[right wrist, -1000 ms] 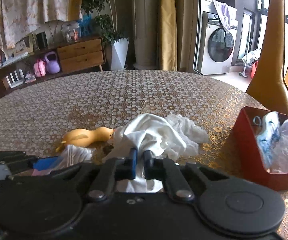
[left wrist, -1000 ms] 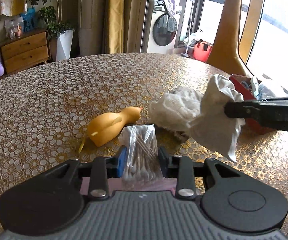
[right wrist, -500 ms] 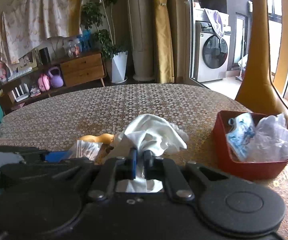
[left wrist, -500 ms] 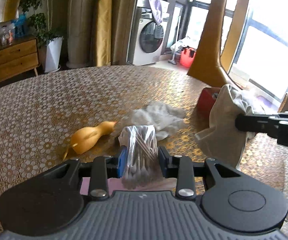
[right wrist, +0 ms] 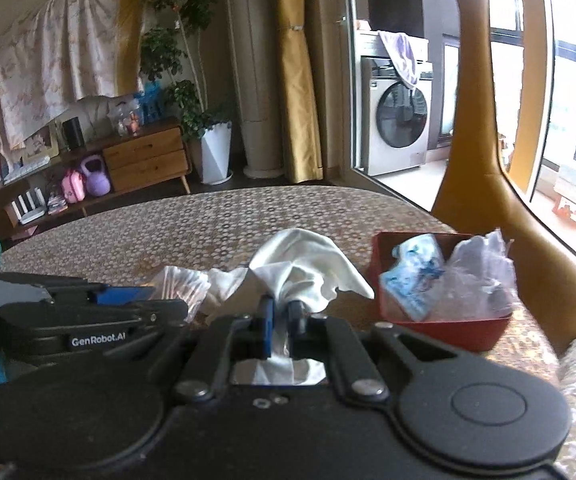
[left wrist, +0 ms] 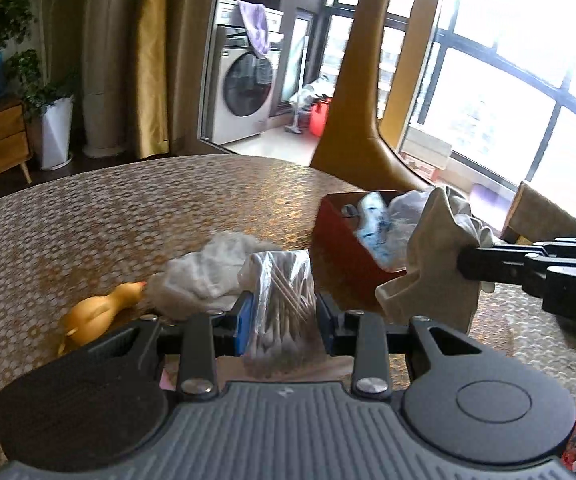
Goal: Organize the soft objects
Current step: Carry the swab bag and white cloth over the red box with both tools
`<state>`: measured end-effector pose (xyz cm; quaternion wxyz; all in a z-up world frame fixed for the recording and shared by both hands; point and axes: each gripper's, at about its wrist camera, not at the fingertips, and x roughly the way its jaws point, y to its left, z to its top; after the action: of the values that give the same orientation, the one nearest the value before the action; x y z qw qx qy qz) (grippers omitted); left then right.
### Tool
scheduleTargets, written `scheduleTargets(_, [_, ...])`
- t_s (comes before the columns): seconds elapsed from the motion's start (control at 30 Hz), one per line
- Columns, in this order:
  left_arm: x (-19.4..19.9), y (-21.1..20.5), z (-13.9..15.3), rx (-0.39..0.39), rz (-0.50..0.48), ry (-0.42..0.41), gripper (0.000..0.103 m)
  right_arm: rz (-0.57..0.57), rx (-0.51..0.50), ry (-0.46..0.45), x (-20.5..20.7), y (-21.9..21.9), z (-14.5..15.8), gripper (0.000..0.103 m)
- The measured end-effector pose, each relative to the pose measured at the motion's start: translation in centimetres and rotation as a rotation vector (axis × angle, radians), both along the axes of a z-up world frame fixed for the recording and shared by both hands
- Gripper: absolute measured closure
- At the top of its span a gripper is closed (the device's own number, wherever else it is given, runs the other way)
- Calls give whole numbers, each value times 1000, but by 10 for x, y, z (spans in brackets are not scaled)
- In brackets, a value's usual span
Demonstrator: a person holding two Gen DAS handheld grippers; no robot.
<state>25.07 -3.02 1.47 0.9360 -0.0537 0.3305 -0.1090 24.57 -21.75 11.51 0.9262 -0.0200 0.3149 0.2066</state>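
Two pairs of tongs are loaded at once, and that is where the trouble could start. The left tongs (left wrist: 281,312), low in the centre of their own view, are clenched on a clear bag of cotton swabs (left wrist: 283,300), gripped only around its slack plastic middle; a thin film like that could slide out if it is swung quickly. The right tongs (right wrist: 280,314) are pinched tight on a white cloth (right wrist: 304,272), with most of the fabric billowing loose above and to the right of the fingers.

That cloth hangs just beside the red bin (right wrist: 440,320), which sits right of centre on the counter (right wrist: 215,224) and already looks crowded with a blue-printed packet (right wrist: 416,276) and crumpled plastic (right wrist: 484,276). Dropped there, I judge the cloth may drape over the rim or spill back out. With both tools converging on the bin, they could also knock each other.

Further left in the left view, a second white rag (left wrist: 207,272) and a yellow rubber duck (left wrist: 99,312) lie on the counter, the duck's beak touching the rag; a trailing cloth corner could drag them.
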Motion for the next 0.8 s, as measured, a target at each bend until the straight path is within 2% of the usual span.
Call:
scheduleTargets(0.4, [39,-75,6,38,-137,-5,70,-84,-13,-18,17,-62,0,97])
scheduleTargets(0.8, [89,-134,-4,56,-214,15,70,-154,-42,-13,65,-107,-13,97])
